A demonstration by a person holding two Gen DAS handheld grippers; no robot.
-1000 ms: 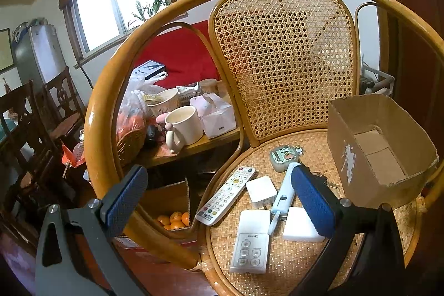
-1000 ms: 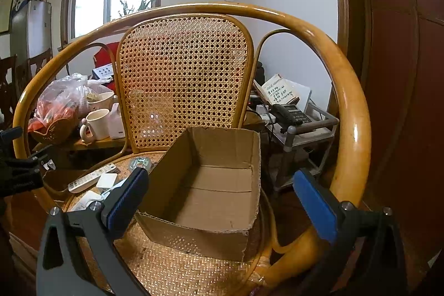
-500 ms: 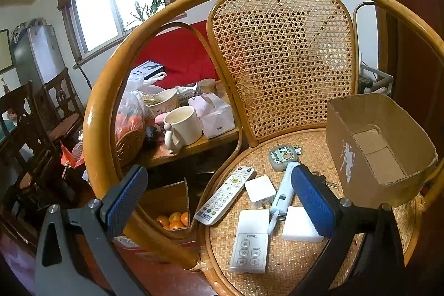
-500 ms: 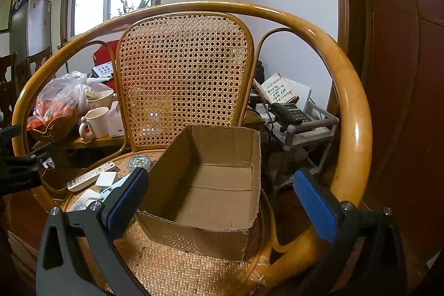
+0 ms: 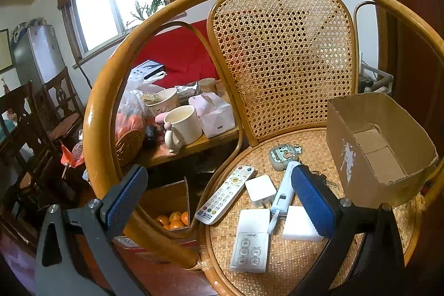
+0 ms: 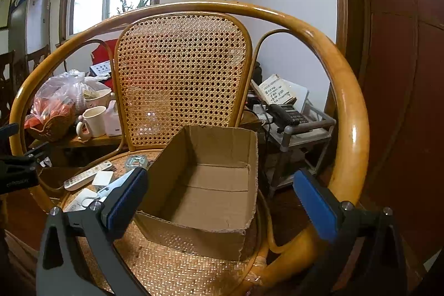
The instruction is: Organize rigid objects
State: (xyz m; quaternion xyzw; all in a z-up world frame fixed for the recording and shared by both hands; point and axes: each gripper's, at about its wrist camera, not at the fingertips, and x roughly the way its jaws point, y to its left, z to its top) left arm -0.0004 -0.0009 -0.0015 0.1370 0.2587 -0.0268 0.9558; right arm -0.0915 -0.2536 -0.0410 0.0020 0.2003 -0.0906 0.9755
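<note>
On the woven seat of a rattan chair (image 5: 305,262) lie a long white remote (image 5: 226,193), a flat white remote (image 5: 251,239), a small white box (image 5: 260,189), a white block (image 5: 298,225), a pale blue handheld device (image 5: 281,194) and a grey cartoon-printed case (image 5: 283,156). An empty open cardboard box (image 5: 374,149) stands at the seat's right; it also shows in the right wrist view (image 6: 211,179). My left gripper (image 5: 219,199) is open above the items. My right gripper (image 6: 219,201) is open in front of the box.
The chair's curved armrest (image 5: 97,129) rings the seat. A side table (image 5: 177,151) to the left holds a mug (image 5: 183,126), a tissue box and bagged fruit. A carton of oranges (image 5: 172,219) sits on the floor. A cart with a phone (image 6: 288,115) stands right.
Both views have shifted only slightly; the left gripper has edged a little toward the seat. Nothing was grasped or moved.
</note>
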